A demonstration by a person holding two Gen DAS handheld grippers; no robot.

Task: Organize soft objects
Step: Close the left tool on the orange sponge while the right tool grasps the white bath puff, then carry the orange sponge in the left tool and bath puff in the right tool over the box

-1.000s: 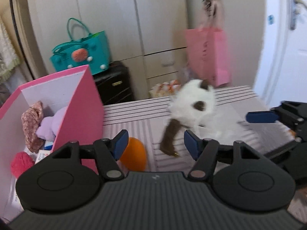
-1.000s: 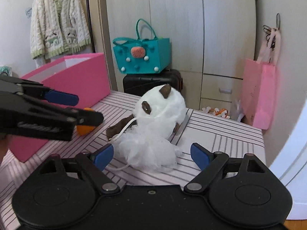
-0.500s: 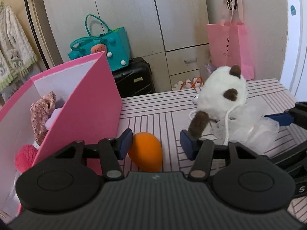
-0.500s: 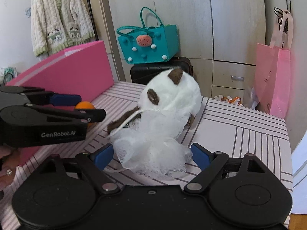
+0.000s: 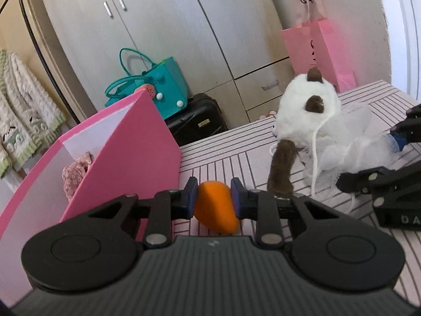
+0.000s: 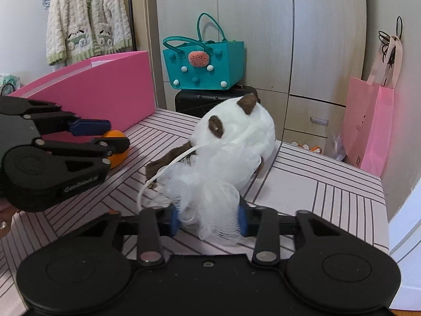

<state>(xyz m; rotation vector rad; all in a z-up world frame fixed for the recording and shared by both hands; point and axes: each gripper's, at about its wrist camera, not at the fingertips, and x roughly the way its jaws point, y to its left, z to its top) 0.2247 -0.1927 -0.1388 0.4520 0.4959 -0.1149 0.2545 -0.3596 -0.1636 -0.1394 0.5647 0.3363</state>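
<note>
My left gripper [image 5: 213, 197] is shut on an orange soft ball [image 5: 216, 206] just above the striped table, beside the pink box [image 5: 136, 142]. The ball also shows in the right wrist view [image 6: 117, 150] between the left gripper's fingers [image 6: 90, 127]. My right gripper [image 6: 208, 220] is shut on a white mesh bath pouf [image 6: 210, 205], which also shows in the left wrist view [image 5: 360, 144]. A white and brown plush toy [image 6: 234, 142] lies against the pouf; it also shows in the left wrist view [image 5: 307, 113]. The pink box holds several soft items, among them a floral fabric piece [image 5: 76, 168].
The striped table [image 6: 329, 192] ends at the right near a white door. Behind it stand a teal felt bag [image 6: 202, 68] on a black case [image 6: 205, 100], wardrobe doors, and a hanging pink paper bag [image 6: 368, 121]. A knitted cardigan [image 6: 86, 18] hangs at the left.
Both grippers moved forward and closed: the left on the orange ball, the right on the white mesh pouf. Both were open before.
</note>
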